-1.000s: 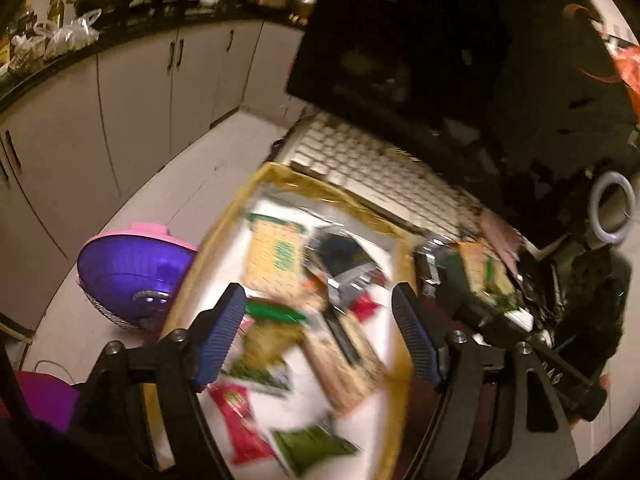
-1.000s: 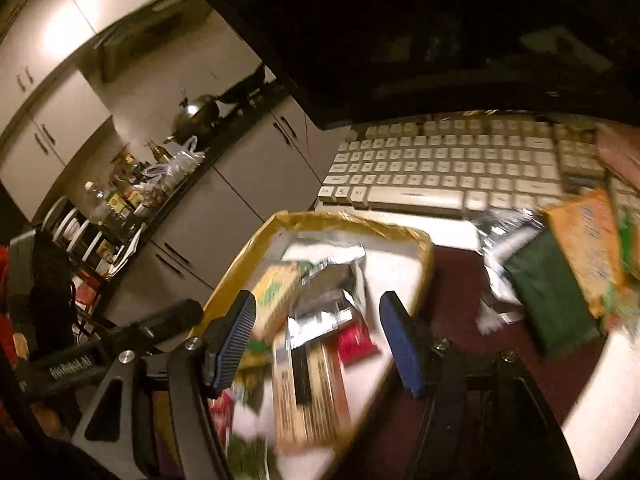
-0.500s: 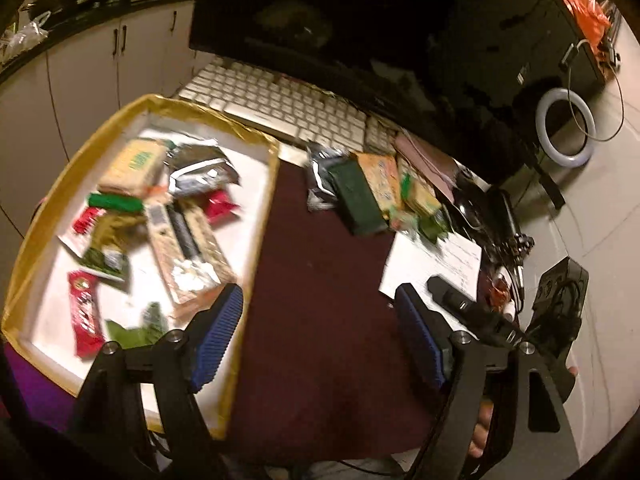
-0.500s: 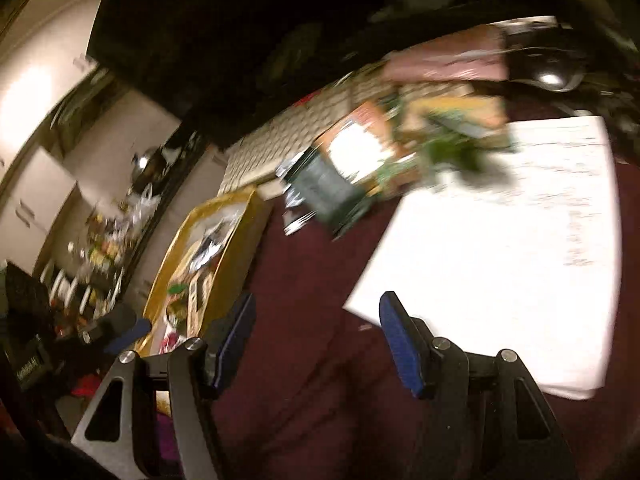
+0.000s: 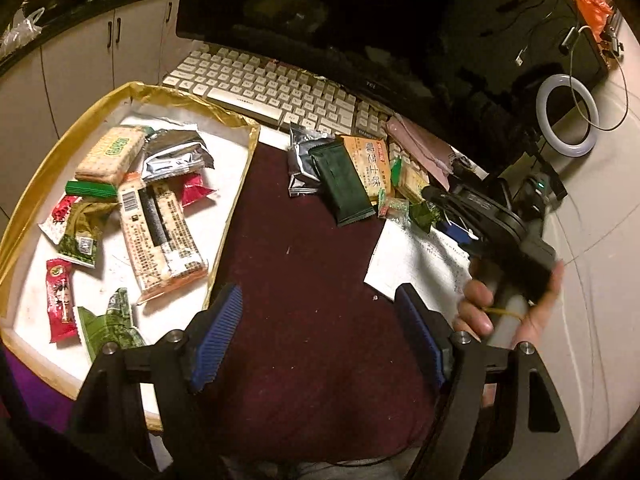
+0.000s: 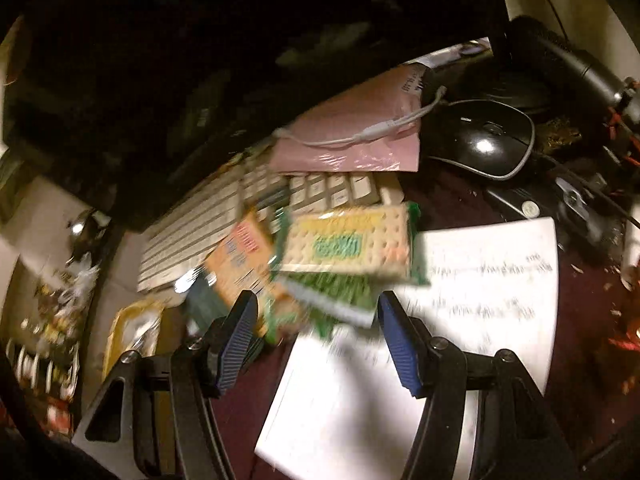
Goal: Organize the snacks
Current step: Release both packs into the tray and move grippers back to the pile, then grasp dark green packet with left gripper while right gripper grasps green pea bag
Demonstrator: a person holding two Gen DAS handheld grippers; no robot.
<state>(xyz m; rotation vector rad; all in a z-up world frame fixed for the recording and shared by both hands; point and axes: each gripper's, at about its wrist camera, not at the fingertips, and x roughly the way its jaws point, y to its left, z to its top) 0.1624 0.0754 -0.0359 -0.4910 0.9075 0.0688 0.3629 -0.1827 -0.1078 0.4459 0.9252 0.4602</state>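
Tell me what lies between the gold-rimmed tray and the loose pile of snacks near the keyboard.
Only bare maroon table cover separates the tray from the snack pile, as the left wrist view shows.

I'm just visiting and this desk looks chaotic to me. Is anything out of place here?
Yes. Most snacks lie in the gold-edged tray, but a loose pile of snack packets sits outside it, partly on the white keyboard and overlapping the sheet of paper. A pink envelope also covers some keys.
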